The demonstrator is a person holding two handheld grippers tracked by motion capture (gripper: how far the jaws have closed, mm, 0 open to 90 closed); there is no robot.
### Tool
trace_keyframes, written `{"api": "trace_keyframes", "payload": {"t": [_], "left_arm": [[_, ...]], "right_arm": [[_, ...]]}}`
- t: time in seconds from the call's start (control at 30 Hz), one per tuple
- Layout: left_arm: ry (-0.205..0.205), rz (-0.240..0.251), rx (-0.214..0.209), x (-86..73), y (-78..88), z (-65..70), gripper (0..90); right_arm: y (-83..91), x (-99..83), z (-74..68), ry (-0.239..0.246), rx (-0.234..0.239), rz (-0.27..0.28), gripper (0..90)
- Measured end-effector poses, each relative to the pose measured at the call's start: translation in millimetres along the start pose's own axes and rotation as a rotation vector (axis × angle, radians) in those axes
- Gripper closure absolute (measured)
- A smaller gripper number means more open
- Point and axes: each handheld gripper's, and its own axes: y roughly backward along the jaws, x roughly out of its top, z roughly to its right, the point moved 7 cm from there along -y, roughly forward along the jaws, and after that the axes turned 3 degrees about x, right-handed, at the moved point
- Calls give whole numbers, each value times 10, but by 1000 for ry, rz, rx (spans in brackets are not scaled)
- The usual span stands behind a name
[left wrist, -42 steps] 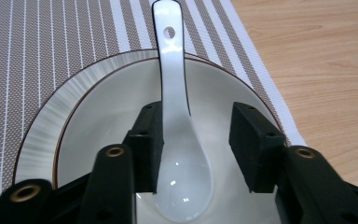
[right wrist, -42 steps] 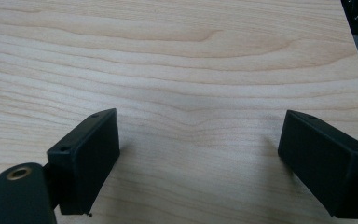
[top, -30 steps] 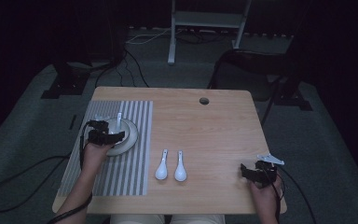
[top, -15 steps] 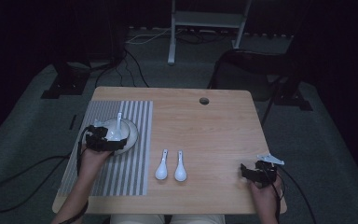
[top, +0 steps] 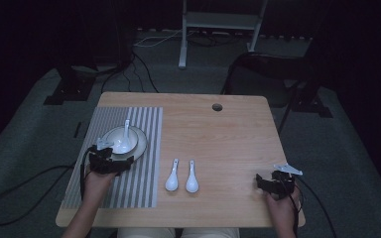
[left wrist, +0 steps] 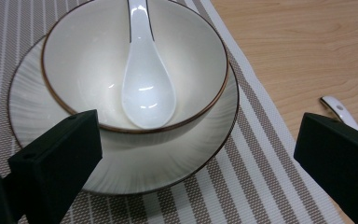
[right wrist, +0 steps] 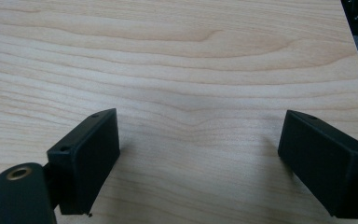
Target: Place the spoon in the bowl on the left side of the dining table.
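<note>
Nearest the person, the right gripper (top: 274, 182) sits low at the desk's (top: 228, 134) front right corner, jaws spread wide and released over bare wood, nothing between them in the right gripper view. Over on the left, the left gripper (top: 110, 163) hangs above the striped placemat (top: 144, 178), its jaws also parted and empty, just short of the plate's (left wrist: 121, 177) near rim. Between the two hands, two white spoons (top: 181, 177) lie side by side on the wood, bowls toward the person, handles pointing away, well apart from either gripper. Just past the left gripper, a brown-rimmed bowl (left wrist: 74, 60) sits on the plate, and a third white spoon (left wrist: 147, 88) rests inside it, handle leaning over the far rim. Farther back, a small round hole (top: 217, 106) marks the desk's far edge.
</note>
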Motion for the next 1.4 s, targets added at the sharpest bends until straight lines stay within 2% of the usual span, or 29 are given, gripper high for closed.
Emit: {"api": "trace_keyframes", "payload": {"t": [0.13,0.27,0.3,0.5,0.6,0.8,0.9,1.03,1.27,1.4], "left_arm": [[-10,29,15,-97,43,-30,9],[-4,34,13,-230,63,-53,9],[-14,30,21,-294,73,-69,9],[-28,52,38,-446,118,-116,9],[-28,48,24,-505,126,-116,10],[-43,34,44,-681,157,-166,9],[-46,39,76,-783,197,-239,9],[-47,39,85,-881,248,-302,9],[-54,43,130,-991,338,-408,10],[-48,41,138,-1064,397,-467,10]], "right_arm": [[0,0,-1,-1,0,-1,118],[0,0,0,0,0,0,119],[0,0,0,0,0,0,118],[0,1,-2,-2,0,0,118],[1,0,-2,-2,0,-1,119],[1,0,-2,-2,0,0,119],[0,0,-1,-2,0,0,118],[1,0,-1,-2,0,-1,118],[1,0,-2,-3,0,-1,118],[1,0,-2,-2,0,-1,119]]}}
